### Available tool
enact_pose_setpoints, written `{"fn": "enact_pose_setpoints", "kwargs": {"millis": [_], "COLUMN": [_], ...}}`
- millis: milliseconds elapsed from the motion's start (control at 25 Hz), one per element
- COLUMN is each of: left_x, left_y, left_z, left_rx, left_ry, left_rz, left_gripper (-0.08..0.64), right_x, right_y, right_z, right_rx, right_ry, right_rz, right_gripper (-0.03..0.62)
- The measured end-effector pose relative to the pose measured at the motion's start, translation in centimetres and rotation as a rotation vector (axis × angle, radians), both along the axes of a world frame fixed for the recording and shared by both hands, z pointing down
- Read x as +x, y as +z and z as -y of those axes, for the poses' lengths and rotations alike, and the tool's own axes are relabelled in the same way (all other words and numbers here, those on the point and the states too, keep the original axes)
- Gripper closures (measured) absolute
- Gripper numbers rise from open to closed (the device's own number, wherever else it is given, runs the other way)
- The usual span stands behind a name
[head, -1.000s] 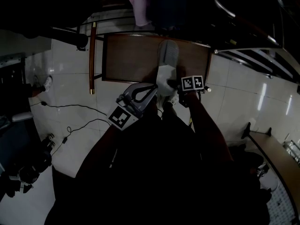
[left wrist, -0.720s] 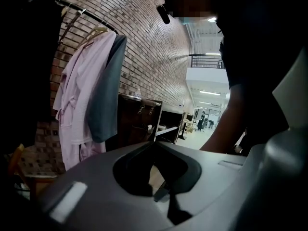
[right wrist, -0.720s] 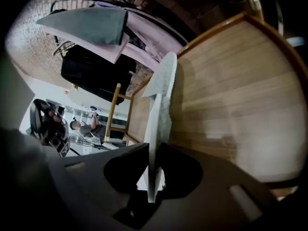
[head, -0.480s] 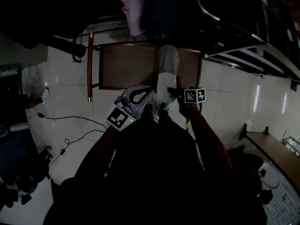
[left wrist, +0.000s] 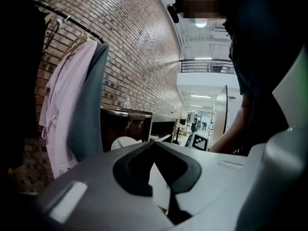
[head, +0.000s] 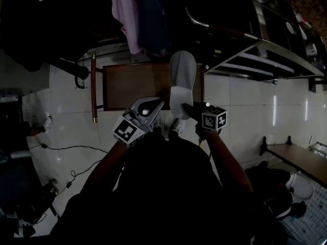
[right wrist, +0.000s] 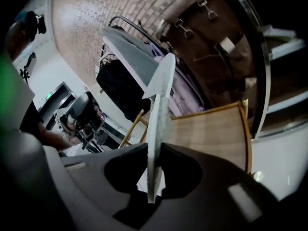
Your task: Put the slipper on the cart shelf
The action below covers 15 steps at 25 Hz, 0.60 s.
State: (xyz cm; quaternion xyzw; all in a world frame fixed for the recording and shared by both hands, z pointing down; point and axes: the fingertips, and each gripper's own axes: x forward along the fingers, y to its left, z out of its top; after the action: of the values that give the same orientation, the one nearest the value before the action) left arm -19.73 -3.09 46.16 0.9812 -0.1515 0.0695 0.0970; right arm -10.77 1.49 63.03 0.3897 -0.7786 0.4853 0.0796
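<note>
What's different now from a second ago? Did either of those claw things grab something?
The right gripper closed its jaws on the near end of the slipper and now holds it over the wooden shelf, with the toe reaching past the shelf's far edge. The left gripper stayed shut and empty beside it.

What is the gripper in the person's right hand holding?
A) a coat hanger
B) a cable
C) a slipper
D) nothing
C: in the right gripper view, the right gripper has its jaws clamped on the thin edge of the pale slipper, which sticks out ahead of it.
</note>
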Motion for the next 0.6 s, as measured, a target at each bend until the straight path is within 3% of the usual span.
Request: {"fn": "enact_pose_setpoints", "kwargs": {"millis": [320, 480, 600], "left_x": [2.3, 3.2, 3.8], "left_y": [-2.8, -4.3, -5.5], "left_z": [-0.8, -1.2, -1.3], "left_rx": [0.075, 0.092, 0.109], "left_ry": [0.044, 0.053, 0.054], "left_rz": [-0.012, -0.012, -0.025], "left_gripper": [0.558, 0.558, 0.558], "right_x": [1.9, 2.2, 2.5], "right_y": [-11.8, -16.6, -19.8], "right_z": [1.8, 2.2, 2.5], "right_rx": [0.376, 0.527, 0.618], "right_ry": [0.026, 0.015, 0.041], "right_rz": [-0.133, -0.239, -0.253], "right_gripper": [0.525, 0.525, 0.525]}}
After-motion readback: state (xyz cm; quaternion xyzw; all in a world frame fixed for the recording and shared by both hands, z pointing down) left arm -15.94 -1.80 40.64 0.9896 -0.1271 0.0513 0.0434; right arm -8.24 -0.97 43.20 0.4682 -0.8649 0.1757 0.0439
